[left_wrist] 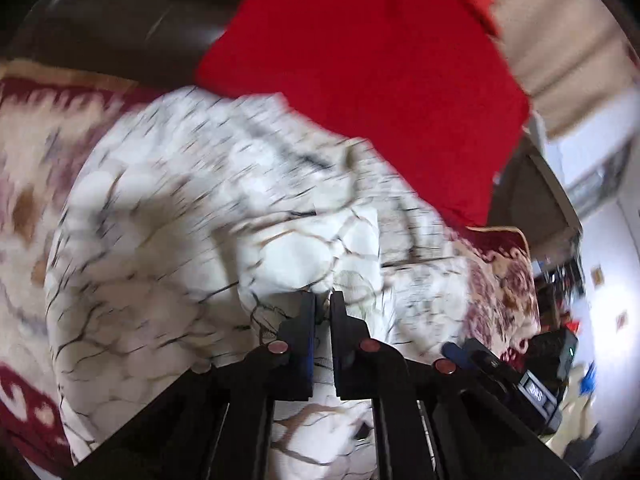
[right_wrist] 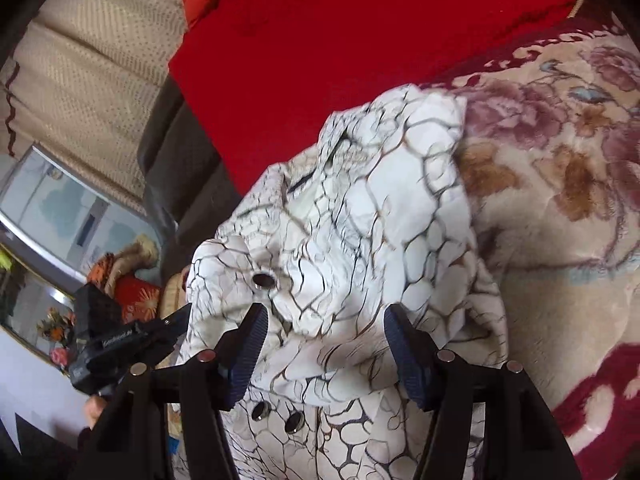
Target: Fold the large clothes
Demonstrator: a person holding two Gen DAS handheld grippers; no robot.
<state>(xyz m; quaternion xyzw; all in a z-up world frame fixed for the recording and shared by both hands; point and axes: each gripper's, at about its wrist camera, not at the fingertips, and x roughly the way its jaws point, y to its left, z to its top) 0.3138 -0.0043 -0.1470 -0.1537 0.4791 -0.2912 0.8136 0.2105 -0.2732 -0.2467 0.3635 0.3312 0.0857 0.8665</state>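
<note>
A white padded coat (left_wrist: 168,208) with a dark crackle pattern lies crumpled on a floral blanket (left_wrist: 24,160). My left gripper (left_wrist: 323,300) is shut on a raised fold of that coat, and the pinched cloth stands up just past the fingertips. In the right wrist view the coat (right_wrist: 400,184) shows metal snap buttons (right_wrist: 262,280). My right gripper (right_wrist: 325,318) hangs over the coat's front with its jaws wide. The bunched cloth sits between the blue ribbed pads (right_wrist: 250,340) without being pressed.
A bright red cloth (right_wrist: 320,40) covers the bed beyond the coat. The floral blanket (right_wrist: 560,200) spreads to the right. A beige curtain (right_wrist: 80,60) and a dark padded edge (right_wrist: 180,168) lie to the left, with room clutter below them.
</note>
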